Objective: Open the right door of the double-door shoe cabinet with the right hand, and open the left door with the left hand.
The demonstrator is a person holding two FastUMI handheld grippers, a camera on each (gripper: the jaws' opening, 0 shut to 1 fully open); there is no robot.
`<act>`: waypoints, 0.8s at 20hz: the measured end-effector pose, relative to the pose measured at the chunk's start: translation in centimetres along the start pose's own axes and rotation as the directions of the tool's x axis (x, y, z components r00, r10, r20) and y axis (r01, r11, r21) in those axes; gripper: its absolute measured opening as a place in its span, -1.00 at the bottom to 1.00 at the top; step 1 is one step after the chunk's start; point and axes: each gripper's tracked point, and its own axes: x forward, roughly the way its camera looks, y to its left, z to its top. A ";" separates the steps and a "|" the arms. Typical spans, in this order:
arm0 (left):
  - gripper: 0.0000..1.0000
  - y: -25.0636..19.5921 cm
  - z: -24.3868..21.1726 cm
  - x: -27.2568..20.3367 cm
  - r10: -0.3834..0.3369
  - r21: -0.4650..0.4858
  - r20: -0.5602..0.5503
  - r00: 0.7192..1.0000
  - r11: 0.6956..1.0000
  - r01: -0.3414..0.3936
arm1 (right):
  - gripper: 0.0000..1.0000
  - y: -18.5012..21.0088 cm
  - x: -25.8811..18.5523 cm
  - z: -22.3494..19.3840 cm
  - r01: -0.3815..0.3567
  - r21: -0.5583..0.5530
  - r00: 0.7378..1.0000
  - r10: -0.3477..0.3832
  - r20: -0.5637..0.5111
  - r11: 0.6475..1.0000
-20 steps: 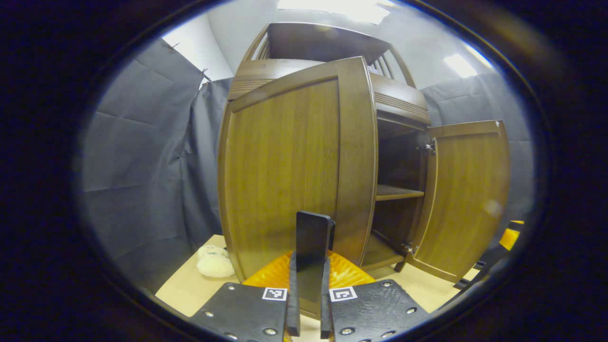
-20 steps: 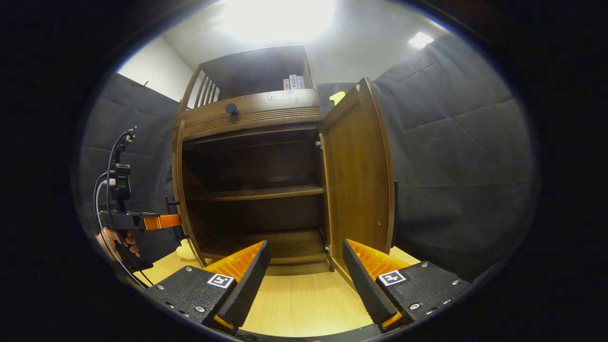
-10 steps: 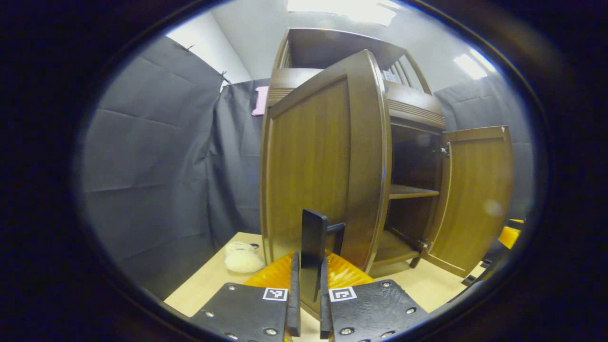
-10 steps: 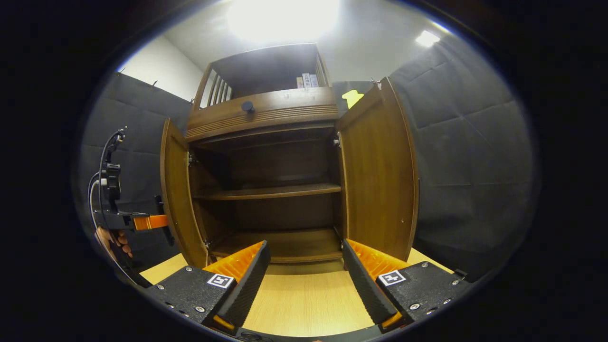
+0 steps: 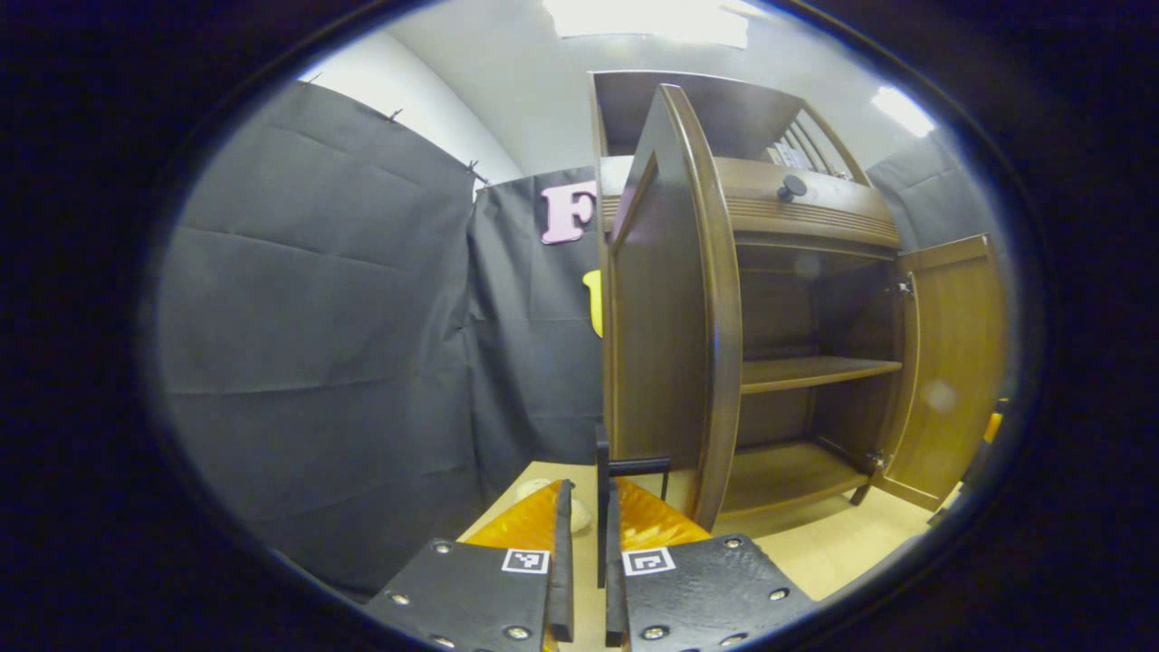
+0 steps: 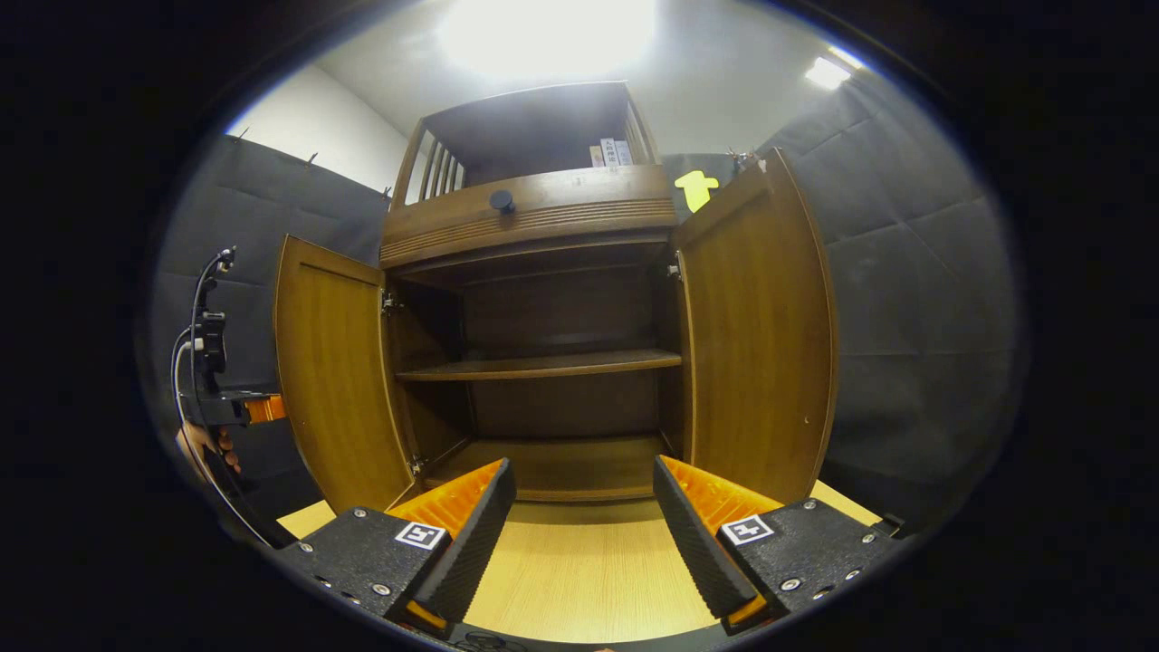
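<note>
Between our left gripper [image 5: 584, 552] fingers sits the left door's handle [image 5: 605, 471], clamped tight; that left door [image 5: 675, 299] stands wide, stiff and hinge-bound, best drawn by its handle. Our right gripper [image 6: 584, 525] hangs unclenched, level before the open right door [image 6: 756, 335].

I'm seeing glossy brown wood on the shoe cabinet [image 6: 543, 208] and its left door [image 5: 675, 299]; pale, matt wood-grain table [image 6: 579, 580]; right hand-held gripper [image 6: 584, 516] ribbed orange plastic, rough black pads.
</note>
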 end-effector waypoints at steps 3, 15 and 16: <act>-0.71 0.1 0.0 -0.3 0.005 0.001 0.004 1.000 1.000 -0.005 | 0.89 0.3 -0.1 -0.1 -0.017 -0.010 1.000 0.016 -0.009 1.000; -0.61 1.6 0.7 -2.0 0.183 0.009 0.061 0.981 0.983 -0.184 | 0.89 1.5 0.4 0.0 -0.080 -0.007 0.997 0.080 -0.015 0.997; -0.71 1.2 1.0 -2.0 0.175 -0.003 0.072 0.982 0.984 -0.176 | 0.89 1.6 0.4 0.1 -0.086 -0.006 0.996 0.086 -0.010 0.996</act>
